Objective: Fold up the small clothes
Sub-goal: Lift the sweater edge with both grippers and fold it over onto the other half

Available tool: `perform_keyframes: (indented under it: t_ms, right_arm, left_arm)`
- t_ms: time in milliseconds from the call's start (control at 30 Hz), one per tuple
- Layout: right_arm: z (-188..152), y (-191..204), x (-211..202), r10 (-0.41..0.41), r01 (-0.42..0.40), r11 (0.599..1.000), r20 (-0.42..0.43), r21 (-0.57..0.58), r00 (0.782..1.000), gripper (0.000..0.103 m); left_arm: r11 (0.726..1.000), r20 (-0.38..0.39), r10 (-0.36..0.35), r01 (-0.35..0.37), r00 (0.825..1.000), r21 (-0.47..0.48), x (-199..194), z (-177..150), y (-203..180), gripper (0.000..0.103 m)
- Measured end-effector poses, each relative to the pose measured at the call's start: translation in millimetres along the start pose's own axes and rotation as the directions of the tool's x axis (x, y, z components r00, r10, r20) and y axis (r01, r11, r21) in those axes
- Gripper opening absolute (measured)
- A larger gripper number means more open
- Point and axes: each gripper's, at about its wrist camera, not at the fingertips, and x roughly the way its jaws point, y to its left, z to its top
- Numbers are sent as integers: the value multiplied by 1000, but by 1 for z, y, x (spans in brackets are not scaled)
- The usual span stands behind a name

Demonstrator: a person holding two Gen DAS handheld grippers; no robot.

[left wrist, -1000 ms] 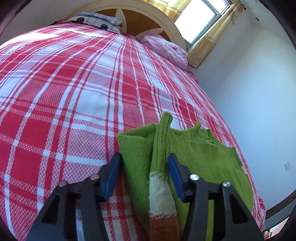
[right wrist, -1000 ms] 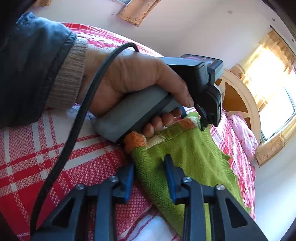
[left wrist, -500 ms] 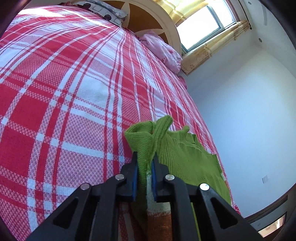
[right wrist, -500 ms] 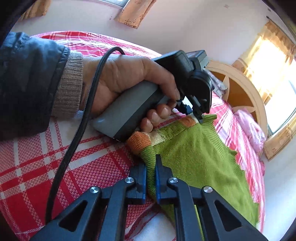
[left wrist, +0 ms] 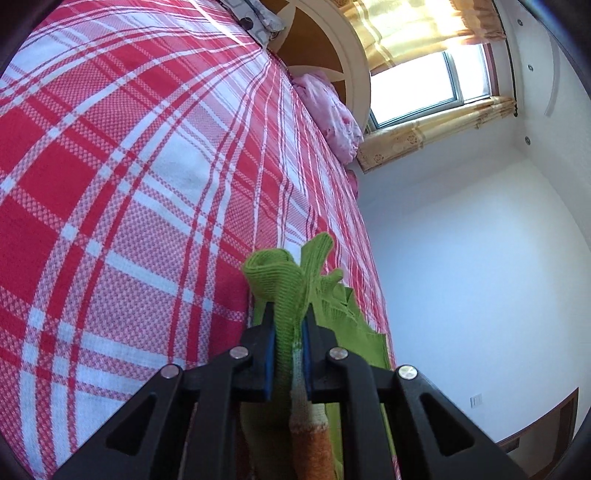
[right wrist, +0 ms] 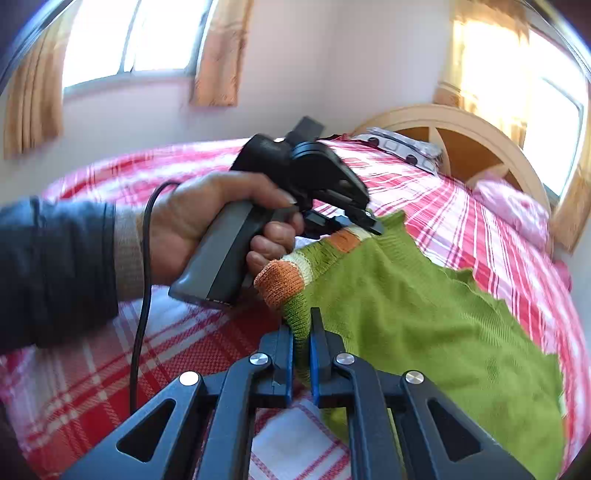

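Observation:
A small green knit sweater (right wrist: pixel 424 314) with orange and cream cuffs lies partly lifted over the red plaid bed (right wrist: pixel 461 221). My left gripper (left wrist: pixel 289 317) is shut on a bunched fold of the sweater (left wrist: pixel 280 280) by its striped sleeve. It also shows in the right wrist view (right wrist: pixel 373 225), held in a hand, pinching the sweater's far edge. My right gripper (right wrist: pixel 301 325) is shut on the green sleeve just below an orange cuff (right wrist: pixel 279 280). The sweater's edge hangs raised between both grippers.
The bed's plaid cover (left wrist: pixel 129 184) stretches to a curved wooden headboard (left wrist: pixel 332 48). A pink bundle (left wrist: pixel 328 110) and a grey spotted pillow (left wrist: pixel 258 18) lie by the headboard. A white wall (left wrist: pixel 461 277) runs along the bed's right side. A black cable (right wrist: pixel 142 295) hangs from the hand.
Both grippers closed from open onto the sweater, then lifted it and tilted upward. The left-hand gripper rose off the bed, pulling the sweater's edge up.

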Motion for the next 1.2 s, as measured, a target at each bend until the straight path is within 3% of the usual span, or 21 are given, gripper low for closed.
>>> perform_keyframes:
  t_ms: [200,567,1200]
  right_arm:
    - [-1,-31,-25,-3,-3,995,55,95,998,6]
    - [-19,-75,-67,-41,18,981,116,194,992,6]
    - [-69,-158,-114,-32,-12,923,108,384,994,6]
  left_arm:
    - [1000,17,-27,27,999,-1,0,-3,-31,12]
    - [990,2,-39,38,999,137,30,-7,-109,12]
    - [974,-95,4,18,995,224,109,-41,-188,12]
